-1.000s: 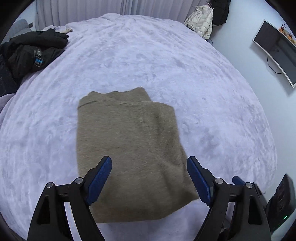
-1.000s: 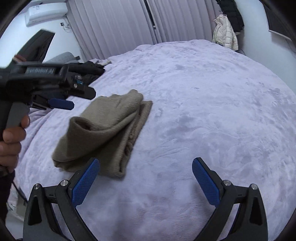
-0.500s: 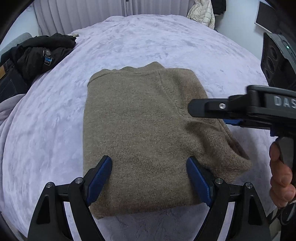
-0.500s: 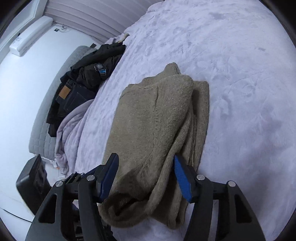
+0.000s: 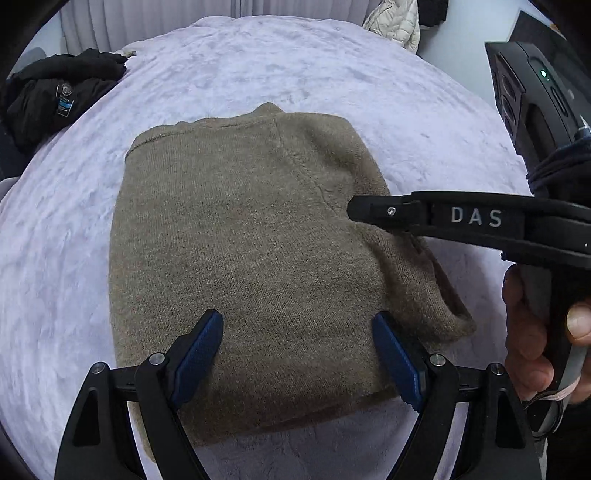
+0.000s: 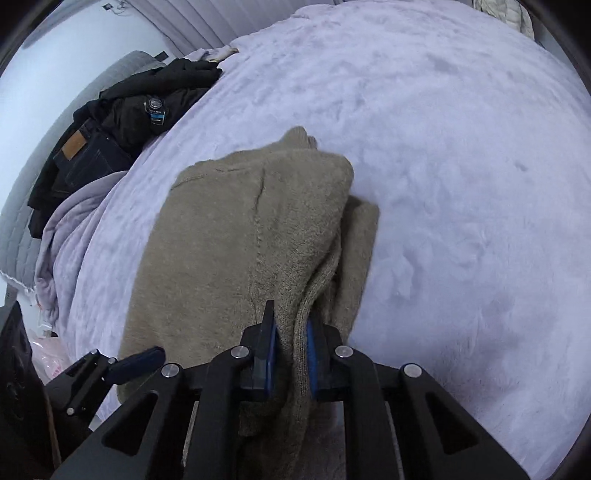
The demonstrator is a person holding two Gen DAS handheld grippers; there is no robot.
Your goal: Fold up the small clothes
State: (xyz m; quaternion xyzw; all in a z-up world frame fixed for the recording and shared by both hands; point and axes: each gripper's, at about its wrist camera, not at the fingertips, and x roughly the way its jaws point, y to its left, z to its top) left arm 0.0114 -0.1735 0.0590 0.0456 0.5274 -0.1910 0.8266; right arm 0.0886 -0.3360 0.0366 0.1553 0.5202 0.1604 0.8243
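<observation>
A tan knitted sweater (image 5: 240, 240) lies folded on the lilac bed cover (image 5: 369, 92). My left gripper (image 5: 297, 354) hangs open just over the sweater's near edge, with the cloth showing between its blue pads. From the right, my right gripper (image 5: 365, 212) reaches onto the sweater's right side, held by a person's hand (image 5: 535, 332). In the right wrist view its jaws are closing and the right gripper (image 6: 290, 332) pinches a raised fold of the sweater (image 6: 221, 240) between its pads. One left finger (image 6: 138, 360) shows at the lower left.
A heap of black clothes (image 5: 55, 99) lies at the bed's far left, with dark jeans (image 6: 85, 155) beside it. A white padded jacket (image 5: 395, 26) hangs at the back right. Bare bed cover (image 6: 461, 184) stretches right of the sweater.
My right gripper swung left from bare bed cover to the sweater's right side and closed on a fold of it. The left gripper sank closer to the sweater and stayed open.
</observation>
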